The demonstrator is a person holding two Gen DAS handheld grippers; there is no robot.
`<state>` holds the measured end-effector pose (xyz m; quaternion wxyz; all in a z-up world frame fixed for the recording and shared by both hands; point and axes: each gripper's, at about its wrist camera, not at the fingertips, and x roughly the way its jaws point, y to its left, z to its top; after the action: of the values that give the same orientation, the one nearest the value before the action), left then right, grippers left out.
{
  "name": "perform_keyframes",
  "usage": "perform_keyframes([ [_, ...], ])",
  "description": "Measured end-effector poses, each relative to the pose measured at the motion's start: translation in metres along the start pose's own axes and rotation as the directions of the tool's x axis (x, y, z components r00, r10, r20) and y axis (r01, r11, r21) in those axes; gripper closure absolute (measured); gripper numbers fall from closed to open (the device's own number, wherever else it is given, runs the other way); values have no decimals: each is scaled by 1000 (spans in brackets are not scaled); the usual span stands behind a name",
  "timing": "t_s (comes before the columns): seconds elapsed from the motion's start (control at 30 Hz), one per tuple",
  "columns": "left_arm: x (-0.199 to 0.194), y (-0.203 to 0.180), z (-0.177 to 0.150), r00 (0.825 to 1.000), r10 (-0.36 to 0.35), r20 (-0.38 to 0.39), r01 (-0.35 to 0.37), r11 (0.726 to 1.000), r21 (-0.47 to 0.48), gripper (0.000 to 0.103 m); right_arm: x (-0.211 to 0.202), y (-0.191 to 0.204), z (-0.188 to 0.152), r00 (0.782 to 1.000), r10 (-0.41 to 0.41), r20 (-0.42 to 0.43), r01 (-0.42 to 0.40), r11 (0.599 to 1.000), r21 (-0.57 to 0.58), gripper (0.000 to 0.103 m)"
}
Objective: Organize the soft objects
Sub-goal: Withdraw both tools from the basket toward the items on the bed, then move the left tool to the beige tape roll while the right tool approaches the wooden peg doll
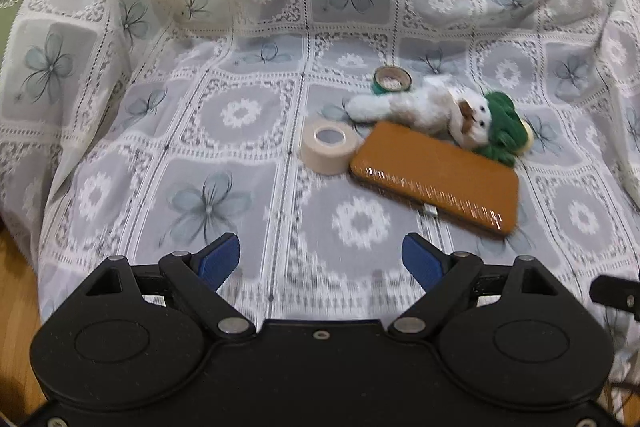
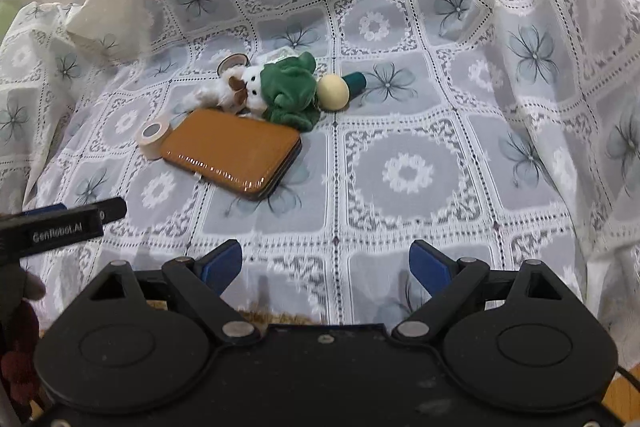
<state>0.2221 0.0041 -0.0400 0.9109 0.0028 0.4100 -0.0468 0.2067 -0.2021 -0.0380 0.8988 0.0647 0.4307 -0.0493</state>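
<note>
1. Your left gripper [image 1: 320, 263] is released: the two blue pads stand wide apart and only the lace cloth [image 1: 240, 155] shows between them.
2. Your right gripper [image 2: 325, 265] is the same, jaws spread and nothing between them. In the right view you see the left gripper at the left edge, low over the cloth.
3. The soft things lie together in the middle of the cloth, well ahead of both grippers. The plush dog [image 1: 432, 111] lies on its side, and its head touches the green cloth toy [image 1: 502, 127].
4. Hard things are mixed in with them. The brown case [image 1: 434, 179] lies just in front of the dog, touching it or nearly. The beige tape roll [image 1: 330, 147] stands against the case's left end, and the green tape roll [image 1: 392, 79] sits just behind the dog.
5. In the right view a cream ball [image 2: 332, 93] lies against the green toy, and a dark green cylinder [image 2: 356, 83] is beside the ball.
6. My judgement: the task is at its start. Nothing is sorted or grasped, so all the picking is left.
7. I see no box, basket or tray in either view, so you have no visible place for the soft things.
</note>
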Motion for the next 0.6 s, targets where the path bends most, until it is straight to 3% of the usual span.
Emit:
perform_keyframes([
  [0.6,71,6,44,1000,15,23,-15,999,-29,18,54,-7,47,998,-24,49,24,1000,4,6],
])
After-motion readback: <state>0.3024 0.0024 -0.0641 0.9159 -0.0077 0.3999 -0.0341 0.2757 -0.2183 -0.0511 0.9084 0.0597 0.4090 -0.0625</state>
